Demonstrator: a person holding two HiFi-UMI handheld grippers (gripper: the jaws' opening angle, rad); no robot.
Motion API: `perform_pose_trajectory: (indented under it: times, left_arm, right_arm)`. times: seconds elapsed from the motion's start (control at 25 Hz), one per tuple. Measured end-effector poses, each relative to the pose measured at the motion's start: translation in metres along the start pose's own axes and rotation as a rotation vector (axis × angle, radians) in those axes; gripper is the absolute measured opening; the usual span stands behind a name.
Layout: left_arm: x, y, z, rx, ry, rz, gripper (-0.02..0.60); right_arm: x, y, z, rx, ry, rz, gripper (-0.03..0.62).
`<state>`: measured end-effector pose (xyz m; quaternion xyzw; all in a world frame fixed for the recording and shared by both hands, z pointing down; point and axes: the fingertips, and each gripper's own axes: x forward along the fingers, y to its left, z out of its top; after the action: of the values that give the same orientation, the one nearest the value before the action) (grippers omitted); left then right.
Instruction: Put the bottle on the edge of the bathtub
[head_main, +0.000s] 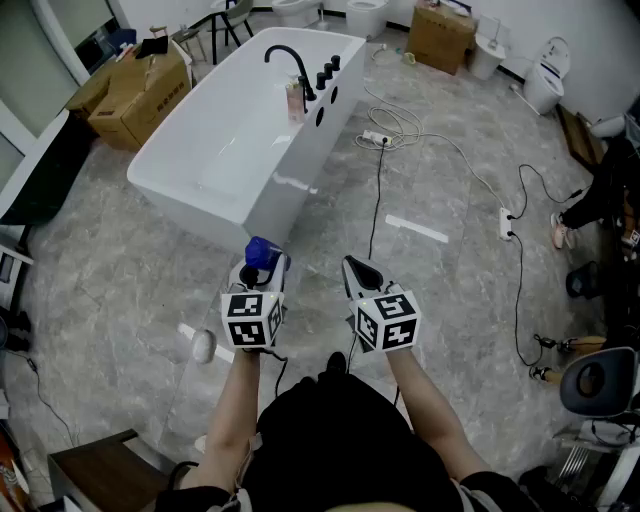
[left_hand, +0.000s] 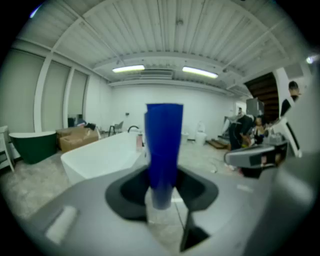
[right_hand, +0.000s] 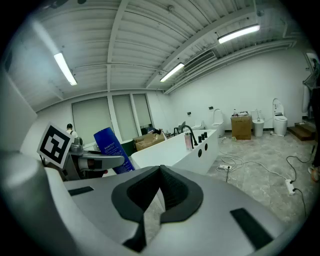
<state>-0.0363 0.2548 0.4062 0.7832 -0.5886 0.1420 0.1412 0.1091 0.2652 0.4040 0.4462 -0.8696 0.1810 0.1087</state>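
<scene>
A blue bottle (head_main: 262, 252) stands upright between the jaws of my left gripper (head_main: 262, 268), which is shut on it. In the left gripper view the blue bottle (left_hand: 164, 150) fills the middle, with the pads against its lower part. My right gripper (head_main: 358, 272) is beside it to the right, shut with nothing in it; its jaws meet in the right gripper view (right_hand: 159, 192). The white bathtub (head_main: 300, 170) lies ahead and to the left, some way off. A black faucet (head_main: 290, 55) and a pink bottle (head_main: 294, 100) sit on its far edge.
Cardboard boxes (head_main: 140, 90) stand left of the tub, another box (head_main: 440, 35) at the back. Cables and a power strip (head_main: 375, 138) run across the marble floor on the right. A toilet (head_main: 545, 80) is at the far right, and a chair (head_main: 595, 380) at the lower right.
</scene>
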Motion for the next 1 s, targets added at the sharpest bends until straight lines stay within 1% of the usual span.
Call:
perform_pose_trajectory:
  times: [0.16,0.48,0.76,1.0]
  left_arm:
    - [0.008,-0.003,0.003,-0.003,-0.001,0.003,0.161]
    - [0.021,-0.007,0.012,-0.019,-0.013,0.012,0.161]
    - [0.04,0.006,0.023,-0.024,-0.01,0.033,0.161]
    - [0.072,0.027,0.03,-0.022,-0.001,0.026,0.161]
  right_arm:
    - [0.001,-0.005,0.0,-0.003,-0.002,0.018,0.003]
    - [0.005,-0.022,-0.004,0.028,0.01,0.02,0.005]
    - [0.021,-0.035,0.004,0.044,0.01,0.015,0.005]
    - [0.056,-0.046,0.009,0.061,0.021,0.007,0.005]
